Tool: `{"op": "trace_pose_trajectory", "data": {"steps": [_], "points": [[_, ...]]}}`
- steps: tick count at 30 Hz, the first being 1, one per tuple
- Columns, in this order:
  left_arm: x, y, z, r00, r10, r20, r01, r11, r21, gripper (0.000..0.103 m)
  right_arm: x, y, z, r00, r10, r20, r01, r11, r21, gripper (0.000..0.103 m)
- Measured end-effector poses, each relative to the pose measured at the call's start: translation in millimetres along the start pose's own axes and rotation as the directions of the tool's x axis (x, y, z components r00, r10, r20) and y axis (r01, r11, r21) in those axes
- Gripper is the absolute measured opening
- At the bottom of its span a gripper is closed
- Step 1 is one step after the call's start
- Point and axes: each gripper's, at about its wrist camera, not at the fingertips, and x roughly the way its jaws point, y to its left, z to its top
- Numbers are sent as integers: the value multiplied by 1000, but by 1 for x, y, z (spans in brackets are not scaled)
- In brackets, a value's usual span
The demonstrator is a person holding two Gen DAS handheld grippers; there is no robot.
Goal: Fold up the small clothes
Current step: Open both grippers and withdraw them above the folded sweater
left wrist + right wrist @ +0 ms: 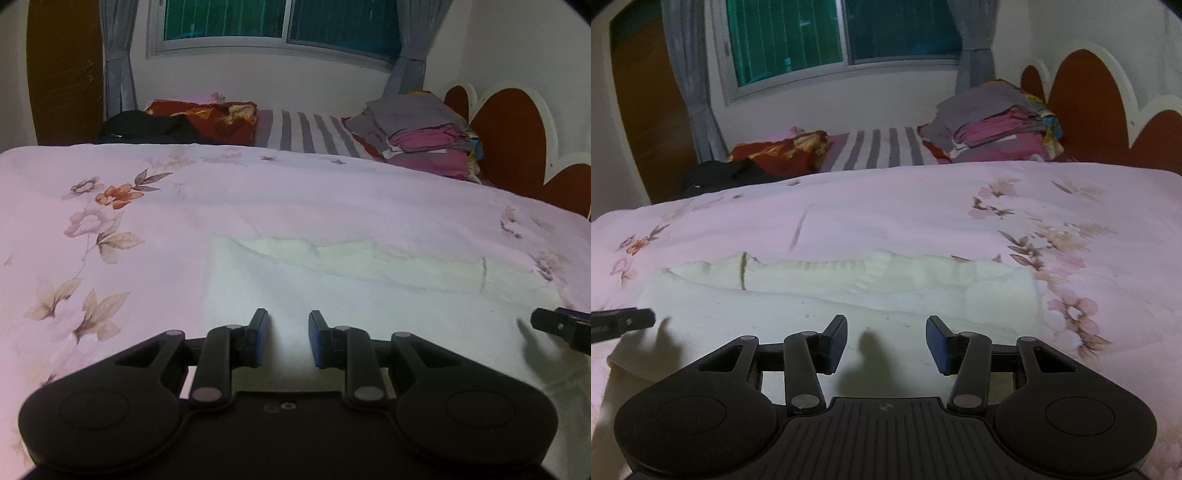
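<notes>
The white knitted garment (pixel 827 295) lies flat near the bed's near edge, on the floral pink bedspread (pixel 258 192), with a ribbed layer doubled over along its far side. We judge it light, soft and limp, likely to sag and stretch, so we would pinch it at its near corners. Our left gripper (pixel 288 341) hangs narrowly parted and our right gripper (pixel 886 343) wider, both empty above the cloth.

Floral bedsheet (pixel 258 192), window (pixel 280 22), folded pile (pixel 424 129) by headboard (pixel 517 136)
</notes>
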Motion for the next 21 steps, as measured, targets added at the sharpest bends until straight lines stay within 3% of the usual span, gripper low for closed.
{"op": "trace_pose_trajectory", "data": {"steps": [7, 10, 12, 16, 21], "points": [[27, 19, 1, 999, 52, 9, -52, 998, -24, 28, 20, 1, -3, 1000, 12, -23, -12, 1000, -21, 48], [25, 22, 2, 999, 41, 3, -40, 998, -41, 27, 32, -14, -8, 997, -53, -59, 52, 998, -17, 48], [24, 19, 2, 999, 54, 5, -54, 998, -32, 27, 32, -30, -8, 998, -26, -50, 28, 999, 36, 48], [25, 15, 4, 998, 69, 1, -69, 997, -36, 27, 26, -24, -4, 998, -53, -21, 53, 999, 8, 48], [25, 13, 7, 997, 78, -16, -78, 997, -11, 27, 31, -30, -6, 998, -48, -52, 48, 999, -9, 48]]}}
